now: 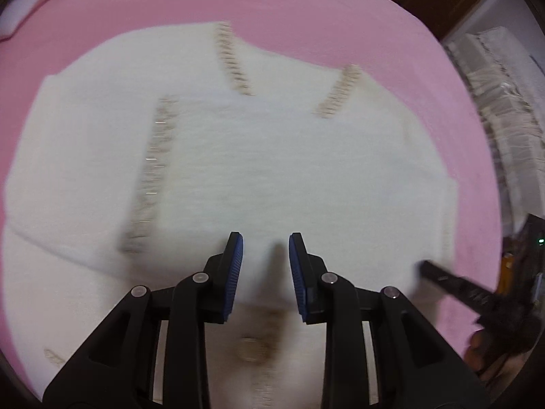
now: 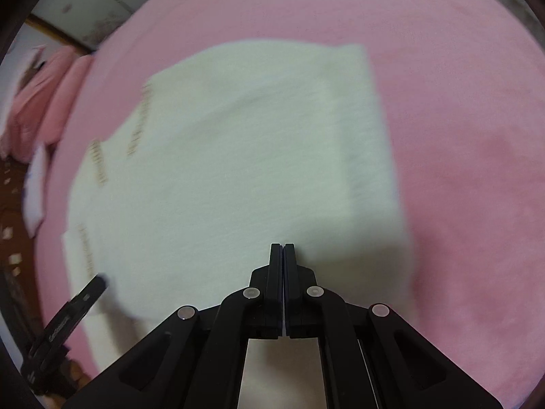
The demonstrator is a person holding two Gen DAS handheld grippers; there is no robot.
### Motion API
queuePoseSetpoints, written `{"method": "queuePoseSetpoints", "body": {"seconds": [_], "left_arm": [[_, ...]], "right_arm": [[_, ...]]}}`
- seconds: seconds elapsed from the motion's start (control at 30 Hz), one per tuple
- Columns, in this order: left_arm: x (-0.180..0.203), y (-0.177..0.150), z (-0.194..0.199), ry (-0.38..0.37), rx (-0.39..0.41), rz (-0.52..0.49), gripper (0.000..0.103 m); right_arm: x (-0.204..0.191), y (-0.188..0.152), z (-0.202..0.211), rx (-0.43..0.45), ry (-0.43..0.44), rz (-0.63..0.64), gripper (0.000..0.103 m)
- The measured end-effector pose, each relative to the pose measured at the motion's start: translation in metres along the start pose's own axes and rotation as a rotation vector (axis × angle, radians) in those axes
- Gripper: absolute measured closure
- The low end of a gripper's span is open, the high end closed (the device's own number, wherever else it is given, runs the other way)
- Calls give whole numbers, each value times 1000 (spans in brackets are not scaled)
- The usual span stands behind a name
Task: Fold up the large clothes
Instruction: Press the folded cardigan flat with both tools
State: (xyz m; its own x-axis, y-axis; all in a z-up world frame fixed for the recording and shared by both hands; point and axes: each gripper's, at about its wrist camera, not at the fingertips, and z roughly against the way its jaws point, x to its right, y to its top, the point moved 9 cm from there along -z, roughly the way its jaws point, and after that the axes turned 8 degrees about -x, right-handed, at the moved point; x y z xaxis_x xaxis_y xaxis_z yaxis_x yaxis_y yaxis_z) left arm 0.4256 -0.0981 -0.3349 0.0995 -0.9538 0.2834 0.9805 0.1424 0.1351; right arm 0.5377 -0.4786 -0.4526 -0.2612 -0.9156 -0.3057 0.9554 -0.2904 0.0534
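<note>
The white sweater (image 1: 259, 170) lies dead ahead under both tools, left gripper (image 1: 265, 262) spread apart over its near hem, right gripper (image 2: 282, 252) pressed together, apparently on nothing.

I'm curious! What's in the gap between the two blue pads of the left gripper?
Only the white sweater, lying on the pink bed. The left gripper is open with nothing held, as the left wrist view shows.

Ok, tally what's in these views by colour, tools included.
White: 1, the garment with beige stitch trims.
Pink: 1, the bed sheet under it.
Black: 2, the left tool, open, and the right tool, shut.
Total: 4.
</note>
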Motion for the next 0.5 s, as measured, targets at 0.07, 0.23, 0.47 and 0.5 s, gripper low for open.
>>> {"method": "queuePoseSetpoints", "body": {"seconds": [0.07,0.23,0.47,0.5], "left_arm": [[16,-1,-9,-26,-38,-14,79],[31,4,-27,12,-67,-84,79],[8,6,-26,0,-89,-75,79],[0,7,-25,2,-91,-54,79]], "right_arm": [[-31,-13,-7,-40,59,100,103],[-76,-39,-21,-88,86,234,103],[-56,-39,-27,-77,0,307,103],[-47,-36,-27,-74,1,294,103]]}}
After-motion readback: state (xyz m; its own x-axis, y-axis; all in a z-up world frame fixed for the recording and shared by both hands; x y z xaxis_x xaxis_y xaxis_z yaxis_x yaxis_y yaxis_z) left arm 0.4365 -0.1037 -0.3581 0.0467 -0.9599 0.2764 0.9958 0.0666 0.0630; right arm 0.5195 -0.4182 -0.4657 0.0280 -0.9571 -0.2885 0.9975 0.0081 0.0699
